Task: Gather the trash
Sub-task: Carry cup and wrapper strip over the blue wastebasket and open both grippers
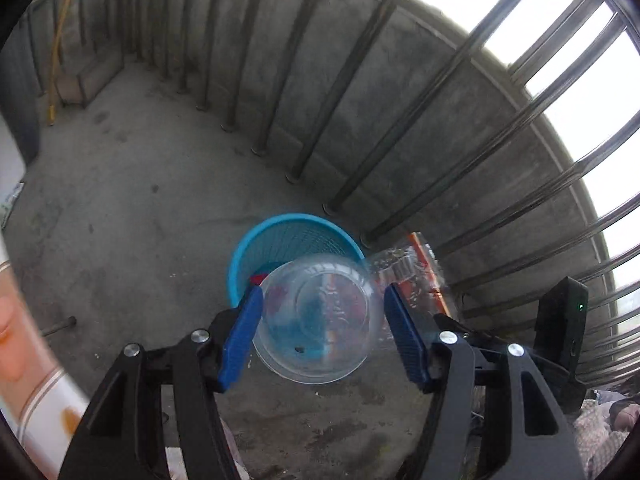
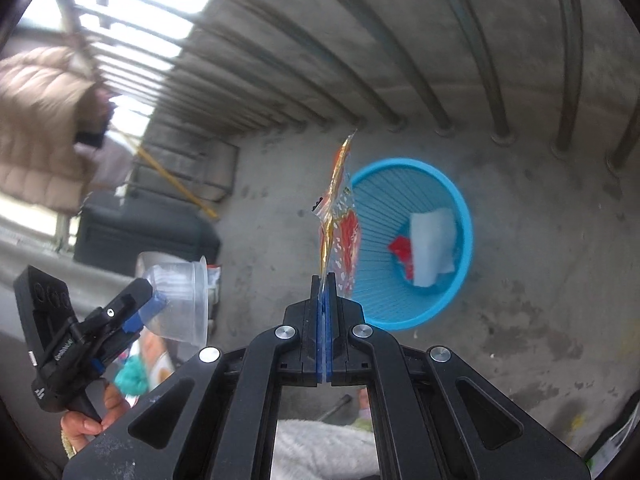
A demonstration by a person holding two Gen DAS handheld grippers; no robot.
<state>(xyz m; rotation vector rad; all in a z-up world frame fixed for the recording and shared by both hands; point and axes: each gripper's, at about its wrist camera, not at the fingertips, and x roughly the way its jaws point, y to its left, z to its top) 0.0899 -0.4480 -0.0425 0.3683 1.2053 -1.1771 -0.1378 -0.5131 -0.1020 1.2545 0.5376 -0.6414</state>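
Observation:
My left gripper [image 1: 322, 334] is shut on a clear plastic cup [image 1: 318, 320], its blue pads pressing the cup's sides, held above and just in front of the blue mesh bin [image 1: 276, 236]. In the right wrist view the cup [image 2: 182, 300] shows at the lower left, held by the left gripper. My right gripper [image 2: 325, 284] is shut on an orange and clear plastic wrapper [image 2: 340, 216], which stands up from the pads beside the bin [image 2: 452, 292]. The bin holds white paper [image 2: 434, 246] and a red scrap [image 2: 402, 250]. The wrapper [image 1: 416, 268] also shows behind the cup in the left wrist view.
A concrete wall with metal railing bars [image 1: 352, 92] runs behind the bin. A yellow stick [image 1: 60, 52] leans in the far corner. A dark box [image 2: 140, 232] stands on the floor at left. A person's hand [image 2: 94, 416] holds the left gripper handle.

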